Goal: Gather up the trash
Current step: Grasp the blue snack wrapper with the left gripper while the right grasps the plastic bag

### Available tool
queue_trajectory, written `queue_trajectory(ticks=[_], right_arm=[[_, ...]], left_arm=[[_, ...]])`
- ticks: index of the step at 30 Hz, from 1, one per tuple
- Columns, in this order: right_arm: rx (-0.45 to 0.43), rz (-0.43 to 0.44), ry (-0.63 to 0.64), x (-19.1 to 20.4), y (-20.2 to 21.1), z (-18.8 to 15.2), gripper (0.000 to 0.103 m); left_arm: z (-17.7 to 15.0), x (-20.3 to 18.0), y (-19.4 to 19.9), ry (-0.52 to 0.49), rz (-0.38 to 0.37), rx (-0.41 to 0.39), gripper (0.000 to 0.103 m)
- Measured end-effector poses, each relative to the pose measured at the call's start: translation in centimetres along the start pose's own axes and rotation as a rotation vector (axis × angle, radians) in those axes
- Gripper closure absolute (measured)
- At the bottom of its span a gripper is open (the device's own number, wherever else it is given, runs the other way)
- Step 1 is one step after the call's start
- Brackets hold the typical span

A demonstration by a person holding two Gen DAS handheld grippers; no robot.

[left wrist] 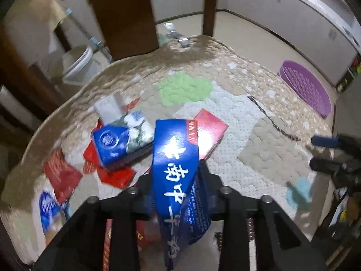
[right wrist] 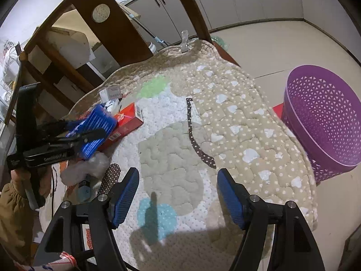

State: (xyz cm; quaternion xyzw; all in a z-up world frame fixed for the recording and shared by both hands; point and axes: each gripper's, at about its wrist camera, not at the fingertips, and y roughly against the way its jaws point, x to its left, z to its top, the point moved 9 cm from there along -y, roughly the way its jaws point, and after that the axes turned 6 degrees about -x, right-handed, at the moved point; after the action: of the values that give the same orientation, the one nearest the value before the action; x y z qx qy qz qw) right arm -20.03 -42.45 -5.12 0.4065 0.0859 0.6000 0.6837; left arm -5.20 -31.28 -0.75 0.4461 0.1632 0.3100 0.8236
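My left gripper (left wrist: pixel 176 178) is shut on a flattened blue carton with white characters (left wrist: pixel 176 158) and holds it above the quilted table cover (left wrist: pixel 259 140). The same gripper (right wrist: pixel 90 135) and blue carton (right wrist: pixel 97 124) show at the left of the right wrist view. Under it lie a red box (left wrist: pixel 212 131), a blue tissue pack (left wrist: pixel 117 142) and red wrappers (left wrist: pixel 61 176). My right gripper (right wrist: pixel 178 194) is open and empty over the cover's near part. The purple mesh basket (right wrist: pixel 325 117) stands on the floor to the right of the table.
Wooden chairs (right wrist: pixel 108 29) stand at the table's far side. A clear clip (right wrist: pixel 183 43) holds the cover at the far edge. A white bin (left wrist: pixel 79 65) stands on the floor to the left. Crumpled plastic (right wrist: pixel 85 169) lies near the left edge. Cabinets line the back wall.
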Motion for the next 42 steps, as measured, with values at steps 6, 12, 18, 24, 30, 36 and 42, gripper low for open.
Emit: queue_trajectory(ticks=[6, 12, 18, 24, 30, 36, 42], right_arm=[[0.018, 0.034, 0.036, 1.9, -0.5, -0.5, 0.027], [0.043, 0.095, 0.092, 5.4, -0.7, -1.6, 0.027], [0.117, 0.231, 0.092, 10.4, -1.8, -3.2, 0.027], [0.237, 0.368, -0.05, 14.7, -4.9, -4.0, 0.027], [0.277, 0.275, -0.083, 17.0, -9.0, -4.1, 0.025], [0.243, 0.125, 0.031, 18.2, -11.0, -4.0, 0.047], [0.209, 0.139, 0.063, 17.5, -9.8, -3.3, 0.073]], left_arm=[[-0.4, 1.6, 3.9, 0.169, -0.028, -0.083, 0.072], [-2.3, 4.4, 9.8, 0.288, 0.019, -0.18, 0.072], [-7.7, 7.1, 13.6, 0.4, 0.139, -0.21, 0.071], [-13.2, 8.4, 14.6, 0.528, 0.14, -0.189, 0.071], [-15.9, 8.6, 15.2, 0.549, 0.17, -0.18, 0.071], [-16.7, 8.7, 15.7, 0.533, 0.202, -0.182, 0.071], [-16.3, 8.2, 16.5, 0.526, 0.215, -0.207, 0.071]])
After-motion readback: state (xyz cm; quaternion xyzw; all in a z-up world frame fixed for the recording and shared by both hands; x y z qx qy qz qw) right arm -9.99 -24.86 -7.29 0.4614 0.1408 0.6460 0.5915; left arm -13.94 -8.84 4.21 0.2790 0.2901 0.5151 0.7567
